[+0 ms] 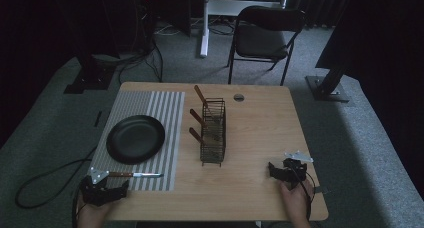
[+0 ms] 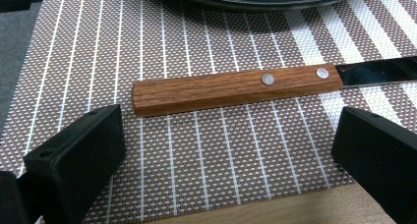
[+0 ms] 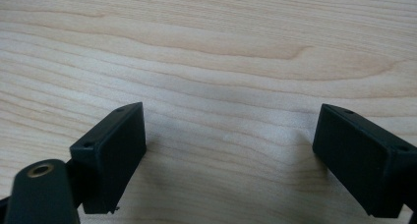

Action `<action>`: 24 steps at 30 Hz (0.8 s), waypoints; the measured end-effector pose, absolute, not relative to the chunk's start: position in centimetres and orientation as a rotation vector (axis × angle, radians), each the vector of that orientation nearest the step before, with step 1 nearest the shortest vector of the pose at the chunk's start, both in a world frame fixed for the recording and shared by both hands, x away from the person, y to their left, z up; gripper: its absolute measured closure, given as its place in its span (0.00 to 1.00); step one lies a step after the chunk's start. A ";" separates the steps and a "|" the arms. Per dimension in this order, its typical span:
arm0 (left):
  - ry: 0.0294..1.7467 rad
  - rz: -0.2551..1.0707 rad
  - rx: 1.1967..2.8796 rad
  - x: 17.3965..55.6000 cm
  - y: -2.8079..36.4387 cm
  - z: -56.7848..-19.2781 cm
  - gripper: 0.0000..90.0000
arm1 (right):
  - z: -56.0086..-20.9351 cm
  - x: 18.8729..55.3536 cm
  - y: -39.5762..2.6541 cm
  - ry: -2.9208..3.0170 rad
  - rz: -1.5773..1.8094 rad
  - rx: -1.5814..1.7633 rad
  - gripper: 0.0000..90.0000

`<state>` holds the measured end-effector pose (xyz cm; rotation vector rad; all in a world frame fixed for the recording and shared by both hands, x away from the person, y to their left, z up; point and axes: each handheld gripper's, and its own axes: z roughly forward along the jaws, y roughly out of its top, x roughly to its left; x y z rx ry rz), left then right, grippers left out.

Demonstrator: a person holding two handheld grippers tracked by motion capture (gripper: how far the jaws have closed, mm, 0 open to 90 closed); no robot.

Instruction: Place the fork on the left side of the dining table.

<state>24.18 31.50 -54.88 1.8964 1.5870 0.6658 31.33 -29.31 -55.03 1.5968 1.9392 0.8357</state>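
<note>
High view: left gripper (image 1: 102, 188) at the desk's (image 1: 260, 138) near-left corner, right gripper (image 1: 286, 170) near-right. Black plate (image 1: 135, 138) on striped placemat (image 1: 165, 113); a knife (image 1: 135, 175) lies just beyond the left gripper. Wire caddy (image 1: 213, 130) mid-desk holds three wooden-handled utensils.

Left gripper view: fingers (image 2: 74, 160) spread wide, holding nothing; wooden handle just ahead, apart. Risk: closing too low could snag the mat's weave, or push the knife toward the plate.

Right gripper view: fingers (image 3: 110, 150) released over bare wood.
</note>
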 end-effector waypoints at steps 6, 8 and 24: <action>1.582 0.673 1.891 24.1 31.5 -55.0 0.00 | -55.0 31.3 -29.3 1.938 0.835 1.598 0.14; 1.582 0.672 1.891 24.1 31.5 -54.9 0.00 | -55.0 31.3 -29.3 1.938 0.834 1.598 0.14; 1.608 0.639 1.922 24.5 31.5 -54.5 0.00 | -55.0 31.3 -29.3 1.938 0.834 1.598 0.14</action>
